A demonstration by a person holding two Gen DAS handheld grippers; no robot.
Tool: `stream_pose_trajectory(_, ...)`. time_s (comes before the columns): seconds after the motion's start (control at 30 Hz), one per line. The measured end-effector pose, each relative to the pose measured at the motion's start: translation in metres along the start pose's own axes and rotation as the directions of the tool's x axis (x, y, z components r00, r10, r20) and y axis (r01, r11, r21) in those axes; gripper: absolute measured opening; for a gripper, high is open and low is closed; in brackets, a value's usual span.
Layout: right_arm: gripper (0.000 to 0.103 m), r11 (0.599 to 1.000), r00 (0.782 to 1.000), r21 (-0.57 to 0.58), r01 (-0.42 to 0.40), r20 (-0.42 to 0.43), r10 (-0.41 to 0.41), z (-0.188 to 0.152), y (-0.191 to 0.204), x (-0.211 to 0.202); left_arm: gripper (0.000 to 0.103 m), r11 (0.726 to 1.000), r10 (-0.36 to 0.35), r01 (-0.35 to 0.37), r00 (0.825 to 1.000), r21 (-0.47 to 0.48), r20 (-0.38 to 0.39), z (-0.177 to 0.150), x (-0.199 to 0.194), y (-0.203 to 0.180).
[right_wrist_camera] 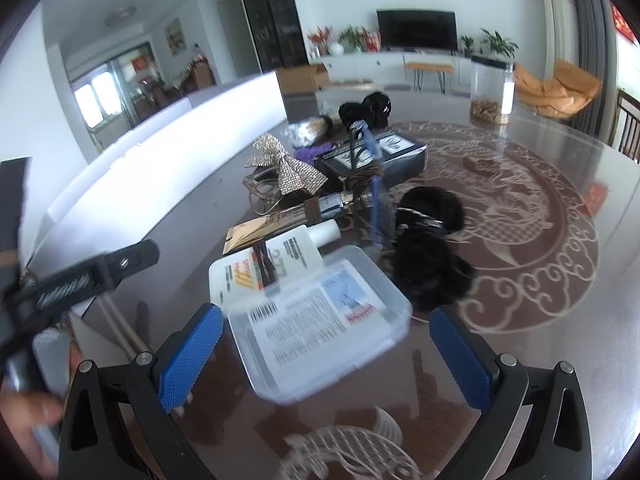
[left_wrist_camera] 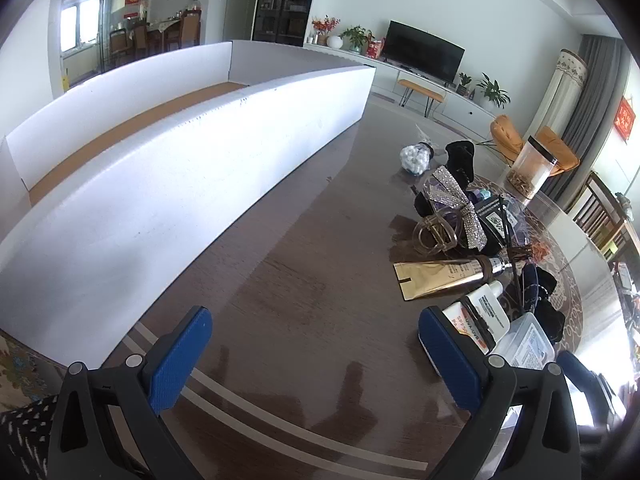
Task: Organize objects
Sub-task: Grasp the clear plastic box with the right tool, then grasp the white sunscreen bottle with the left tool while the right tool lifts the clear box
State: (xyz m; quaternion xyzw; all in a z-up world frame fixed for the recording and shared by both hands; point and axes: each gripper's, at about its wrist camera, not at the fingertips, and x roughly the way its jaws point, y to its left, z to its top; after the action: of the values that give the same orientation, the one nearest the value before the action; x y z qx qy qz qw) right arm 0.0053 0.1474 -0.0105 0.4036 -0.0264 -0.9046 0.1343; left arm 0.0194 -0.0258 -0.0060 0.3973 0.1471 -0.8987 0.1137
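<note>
could knock the clear plastic box [right_wrist_camera: 320, 328] into the white sunscreen tube [right_wrist_camera: 276, 268] touching its far end, scattering the pile toward the table's [right_wrist_camera: 560, 280] middle. right gripper [right_wrist_camera: 326, 360] spread wide, straddling the box without touching, holding nothing. left gripper [left_wrist_camera: 316, 356] likewise released, empty, over bare table beside the white tray [left_wrist_camera: 200, 168].

The left gripper [left_wrist_camera: 316, 356] is held low and level, its blue-padded fingers [left_wrist_camera: 180, 356] spread wide apart with nothing between them. The right gripper [right_wrist_camera: 326, 356] is likewise spread wide, its blue pads [right_wrist_camera: 192, 356] well apart and gripping nothing. In the right wrist view the left gripper's black body [right_wrist_camera: 76, 280] shows at the left edge, with the person's hand [right_wrist_camera: 28, 424] blurred below it.
</note>
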Motion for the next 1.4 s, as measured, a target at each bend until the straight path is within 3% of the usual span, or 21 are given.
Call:
stream_pose_trajectory(0.17,0.103,0.991,0.994,0.129,0.043,-0.106,-0.03,0.015,-0.004,0.034,0.103,0.999,0.032,-0.031,0.999,-0.011,0.038,0.0,-0.007,0.005)
stream_pose_trajectory(0.3,0.102,0.995,0.988,0.063,0.075,-0.14,-0.066,0.017,0.0,0.043,0.103,0.999,0.031,-0.031,0.999,0.005,0.037,0.0,-0.007,0.003)
stream_pose_trajectory(0.37,0.092,0.995,0.989,0.061,0.075,-0.13,-0.066,0.015,-0.005,0.037,0.103,0.999,0.029,-0.029,0.999,0.016,0.035,-0.001,-0.007,0.001)
stream_pose_trajectory(0.5,0.078,0.994,0.989,0.071,0.083,-0.13,-0.073,0.009,-0.022,0.025,0.103,0.999,-0.009,0.009,1.0,0.047,-0.007,-0.003,0.0,-0.004)
stream_pose_trajectory(0.67,0.078,0.991,0.986,0.073,0.109,-0.134,-0.099,-0.001,-0.053,0.004,0.103,0.986,-0.104,0.112,0.992,0.122,-0.07,-0.008,0.007,-0.022)
stream_pose_trajectory(0.83,0.078,0.992,0.986,0.045,0.119,-0.127,-0.112,-0.013,-0.071,-0.012,0.103,0.935,-0.208,0.237,0.969,0.264,-0.134,-0.011,0.022,-0.061)
stream_pose_trajectory(0.97,0.08,0.988,0.982,0.007,0.154,-0.108,-0.153,-0.023,-0.076,-0.015,0.103,0.888,-0.229,0.273,0.96,0.37,-0.159,-0.012,0.034,-0.092)
stream_pose_trajectory(1.1,0.088,0.991,0.988,0.011,0.137,-0.08,-0.135,-0.027,-0.083,-0.018,0.103,0.84,-0.208,0.286,0.955,0.461,-0.214,-0.019,0.047,-0.113)
stream_pose_trajectory(1.4,0.095,0.988,0.985,-0.005,0.152,-0.086,-0.152,-0.026,-0.078,-0.012,0.103,0.816,-0.159,0.249,0.964,0.522,-0.212,-0.02,0.055,-0.121)
